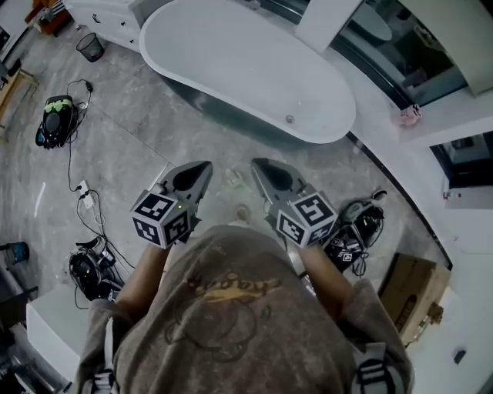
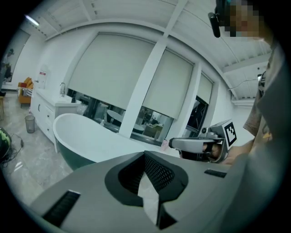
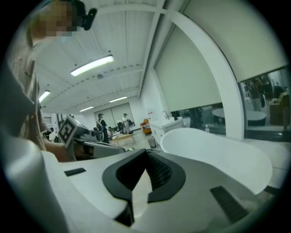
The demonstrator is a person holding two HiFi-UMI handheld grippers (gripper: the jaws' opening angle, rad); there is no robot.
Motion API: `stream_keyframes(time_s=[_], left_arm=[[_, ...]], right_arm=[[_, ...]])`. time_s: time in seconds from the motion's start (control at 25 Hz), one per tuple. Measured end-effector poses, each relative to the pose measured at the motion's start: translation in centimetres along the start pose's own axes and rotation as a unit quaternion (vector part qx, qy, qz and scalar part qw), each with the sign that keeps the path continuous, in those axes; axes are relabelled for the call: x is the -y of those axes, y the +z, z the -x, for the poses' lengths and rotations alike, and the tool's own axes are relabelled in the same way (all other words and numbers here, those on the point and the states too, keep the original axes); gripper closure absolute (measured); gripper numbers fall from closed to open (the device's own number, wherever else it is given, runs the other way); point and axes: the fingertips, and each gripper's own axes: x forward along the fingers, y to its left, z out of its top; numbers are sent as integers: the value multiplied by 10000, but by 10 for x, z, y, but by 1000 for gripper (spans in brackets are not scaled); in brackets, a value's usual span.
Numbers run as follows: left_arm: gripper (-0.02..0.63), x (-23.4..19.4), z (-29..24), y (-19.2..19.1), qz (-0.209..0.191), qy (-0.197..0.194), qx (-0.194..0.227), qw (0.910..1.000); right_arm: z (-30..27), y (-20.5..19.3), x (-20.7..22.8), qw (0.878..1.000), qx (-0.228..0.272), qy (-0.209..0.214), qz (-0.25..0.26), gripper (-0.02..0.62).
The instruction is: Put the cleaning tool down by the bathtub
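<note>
The white oval bathtub (image 1: 246, 61) stands on the grey marble floor ahead of me; it also shows in the left gripper view (image 2: 86, 136) and the right gripper view (image 3: 213, 150). I hold both grippers side by side at chest height, pointing toward the tub. My left gripper (image 1: 202, 165) (image 2: 145, 154) is shut with nothing between its pads. Beside it, my right gripper (image 1: 258, 163) (image 3: 146, 152) is likewise shut and holds nothing. A small pale object (image 1: 233, 178) lies on the floor between the two tips; I cannot tell what it is. No cleaning tool is in either gripper.
A wire bin (image 1: 90, 46) and a white cabinet (image 1: 108, 15) stand at far left. Cables and a black-green bag (image 1: 55, 119) lie on the floor at left, more black gear (image 1: 92, 269) nearer. Right of me are a black bag (image 1: 358, 227) and a cardboard box (image 1: 412, 296).
</note>
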Motion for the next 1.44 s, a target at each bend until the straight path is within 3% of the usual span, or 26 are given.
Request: stream_keyframes(time_s=[0.24, 0.52, 1.44], left_arm=[[604, 19, 10, 30, -529, -124, 423, 9976], [604, 25, 19, 38, -779, -151, 667, 9946], [604, 19, 30, 17, -641, 135, 677, 9956]], right_arm=[[23, 32, -31, 9955, 542, 568, 537, 589], [28, 41, -36, 9924, 955, 767, 96, 589], [33, 27, -47, 9907, 670, 1157, 239, 591]])
